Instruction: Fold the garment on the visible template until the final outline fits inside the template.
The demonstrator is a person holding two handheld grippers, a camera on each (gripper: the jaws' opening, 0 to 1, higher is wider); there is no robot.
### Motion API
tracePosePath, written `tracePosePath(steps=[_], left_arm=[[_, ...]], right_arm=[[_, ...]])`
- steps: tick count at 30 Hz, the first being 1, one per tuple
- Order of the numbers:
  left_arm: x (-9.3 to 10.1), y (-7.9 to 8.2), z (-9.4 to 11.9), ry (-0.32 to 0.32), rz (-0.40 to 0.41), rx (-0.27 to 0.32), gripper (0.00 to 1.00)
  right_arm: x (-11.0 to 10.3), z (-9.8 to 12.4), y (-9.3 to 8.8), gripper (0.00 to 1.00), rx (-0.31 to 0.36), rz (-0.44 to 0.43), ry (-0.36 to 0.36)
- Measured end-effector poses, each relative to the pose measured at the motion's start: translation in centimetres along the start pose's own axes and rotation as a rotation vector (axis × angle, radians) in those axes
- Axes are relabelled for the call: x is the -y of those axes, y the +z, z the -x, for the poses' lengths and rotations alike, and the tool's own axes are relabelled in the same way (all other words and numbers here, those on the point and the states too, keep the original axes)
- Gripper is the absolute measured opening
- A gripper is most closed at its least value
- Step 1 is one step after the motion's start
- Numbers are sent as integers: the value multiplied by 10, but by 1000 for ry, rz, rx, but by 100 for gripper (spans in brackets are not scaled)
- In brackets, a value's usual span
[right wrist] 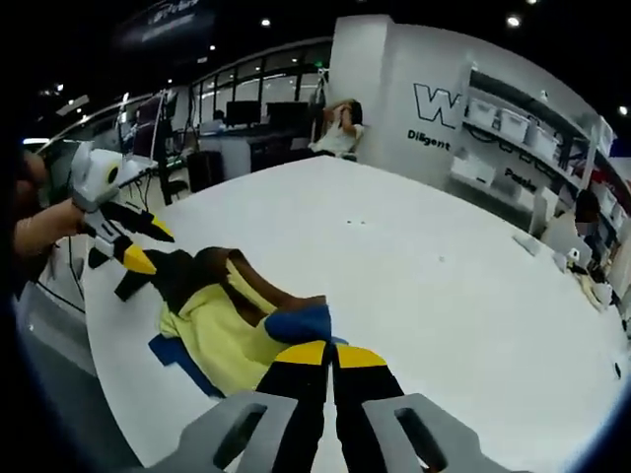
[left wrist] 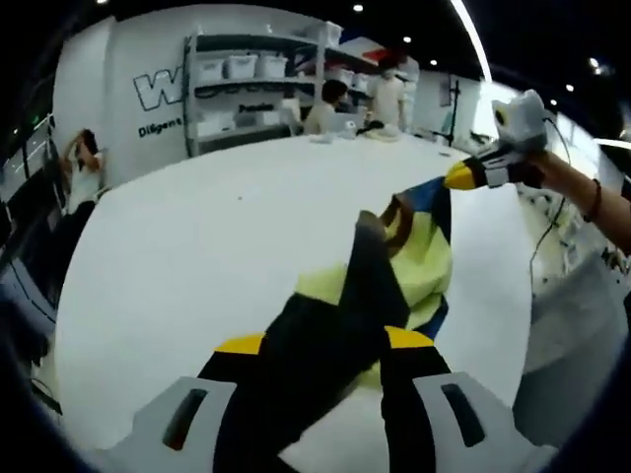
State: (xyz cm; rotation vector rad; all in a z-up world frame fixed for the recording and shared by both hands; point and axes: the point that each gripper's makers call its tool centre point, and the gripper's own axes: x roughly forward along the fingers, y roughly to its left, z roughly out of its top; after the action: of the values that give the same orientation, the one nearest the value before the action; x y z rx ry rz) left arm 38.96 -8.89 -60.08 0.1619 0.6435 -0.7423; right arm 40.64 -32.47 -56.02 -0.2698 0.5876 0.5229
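Left gripper view: left tool (left wrist: 325, 345) clamped on garment (left wrist: 414, 256); right tool (right wrist: 330, 350) pinches other edge, above white table (right wrist: 444, 266).

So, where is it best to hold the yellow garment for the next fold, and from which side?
Probably its outer edges, as now: the left hand-held gripper pinches the dark sleeve end and the right hand-held gripper the blue-trimmed edge of the garment. Gripping two opposite ends from outside keeps the limp cloth stretched over the table.

Counted on the bench (right wrist: 414, 266): one garment (right wrist: 232, 325). Hand-held grippers: two, left (left wrist: 320, 345) and right (right wrist: 320, 357). Beyond the bench: one shelving unit (left wrist: 246, 84), three people.
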Motion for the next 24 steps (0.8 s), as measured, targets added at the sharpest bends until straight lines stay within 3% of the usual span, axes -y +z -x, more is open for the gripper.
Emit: tracePosePath(steps=[5,11,16,18,24], left_arm=[[1,-11,-16,-28,49,-39,39],[12,-16,-23,-77,87,-43,23],[10,-24,-26,-50,18,-77,11],[11,-27,-26,-58,4,-85,1],[13,-28,-21,-52,-65,-95,0]], right_arm=[[-1,1,-2,0,10,-28,11],[-2,2,-4,0,28,-77,29],[-3,3,-8,0,22,-83,41],[-3,4,-8,0,24,-81,40],[-2,10,-5,0,37,-81,38]])
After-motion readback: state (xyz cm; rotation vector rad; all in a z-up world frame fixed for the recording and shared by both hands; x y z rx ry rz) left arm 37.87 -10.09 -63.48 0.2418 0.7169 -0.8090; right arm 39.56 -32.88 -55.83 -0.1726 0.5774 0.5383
